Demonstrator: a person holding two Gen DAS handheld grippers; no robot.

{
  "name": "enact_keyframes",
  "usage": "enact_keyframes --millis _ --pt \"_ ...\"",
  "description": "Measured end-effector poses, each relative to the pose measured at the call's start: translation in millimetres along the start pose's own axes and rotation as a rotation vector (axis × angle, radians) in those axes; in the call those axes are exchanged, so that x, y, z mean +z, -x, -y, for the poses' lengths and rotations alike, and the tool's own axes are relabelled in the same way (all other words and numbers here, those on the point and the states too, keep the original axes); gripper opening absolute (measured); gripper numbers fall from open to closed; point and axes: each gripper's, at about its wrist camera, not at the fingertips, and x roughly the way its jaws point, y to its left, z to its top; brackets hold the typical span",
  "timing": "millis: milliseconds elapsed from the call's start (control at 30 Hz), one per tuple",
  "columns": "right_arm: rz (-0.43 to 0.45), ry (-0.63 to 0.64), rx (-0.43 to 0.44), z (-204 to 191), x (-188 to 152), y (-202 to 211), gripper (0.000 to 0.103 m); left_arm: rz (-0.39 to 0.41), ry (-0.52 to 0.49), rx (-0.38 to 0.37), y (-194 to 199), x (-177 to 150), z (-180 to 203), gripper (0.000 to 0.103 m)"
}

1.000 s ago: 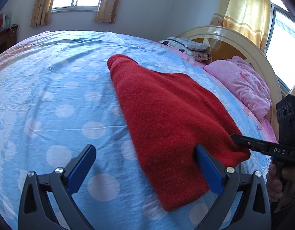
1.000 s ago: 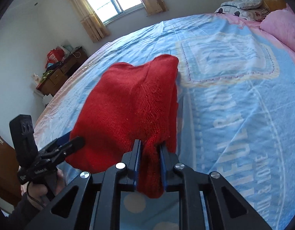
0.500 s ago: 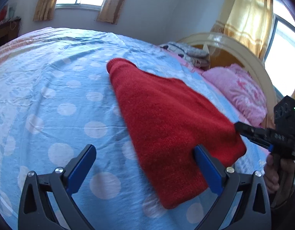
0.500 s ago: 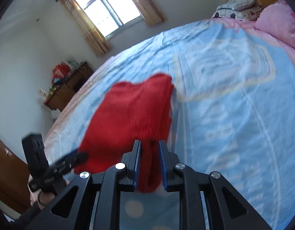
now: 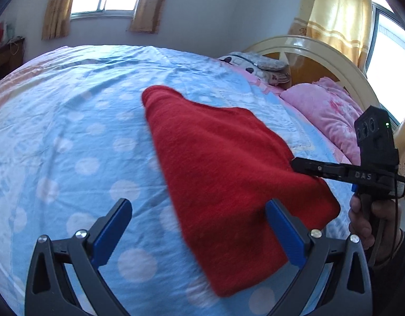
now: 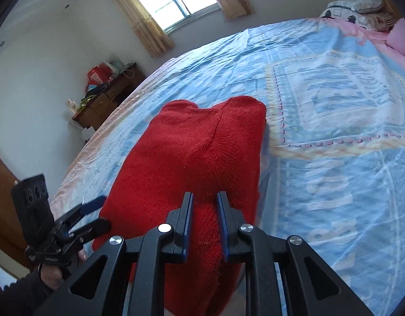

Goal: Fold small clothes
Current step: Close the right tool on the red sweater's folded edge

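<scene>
1. Nearest, the right gripper [image 6: 203, 223] has its jaws drawn narrow and clamped on a bunched corner of the red knitted sweater [image 6: 191, 158]; the wool fills the gap between the blue pads.
2. Beside it, the left gripper [image 5: 199, 229] stands spread wide and holds nothing. The near edge of the sweater lies just in front of its right-hand finger [image 5: 284, 233], with bare sheet under the other finger.
3. The sweater lies on the blue polka-dot bedsheet [image 5: 70, 137], already doubled over, its long axis running straight away from both grippers toward a rounded far end. Its held corner is lifted a little off the bed.
4. To my eye, the next fold turns on that axis: the near end has to travel forward along it to meet the far end, and the left gripper, the nearer to the loose corner, must first close on it.
5. Farthest off are a pink pillow [image 5: 328, 113] and a cream headboard [image 5: 320, 52].
</scene>
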Motion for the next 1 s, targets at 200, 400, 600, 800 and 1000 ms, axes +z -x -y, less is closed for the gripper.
enact_keyframes --millis 200,400,600,800,1000 --pt "0.096 -0.173 0.044 44 26 9 0.077 -0.082 0.089 -0.095 -25 9 -10 0.103" --pt "0.067 -0.232 0.052 66 42 -17 0.078 -0.086 0.118 -0.136 -27 2 -11 0.103" --pt "-0.045 -0.227 0.126 64 47 -54 0.053 -0.075 0.068 -0.084 -24 -2 -2 0.103" --pt "-0.067 -0.252 0.132 67 49 -64 0.052 -0.081 0.049 -0.063 -26 -1 0 0.103" --pt "-0.061 -0.311 0.189 80 53 -72 0.051 -0.077 0.045 -0.066 -27 0 0 0.103"
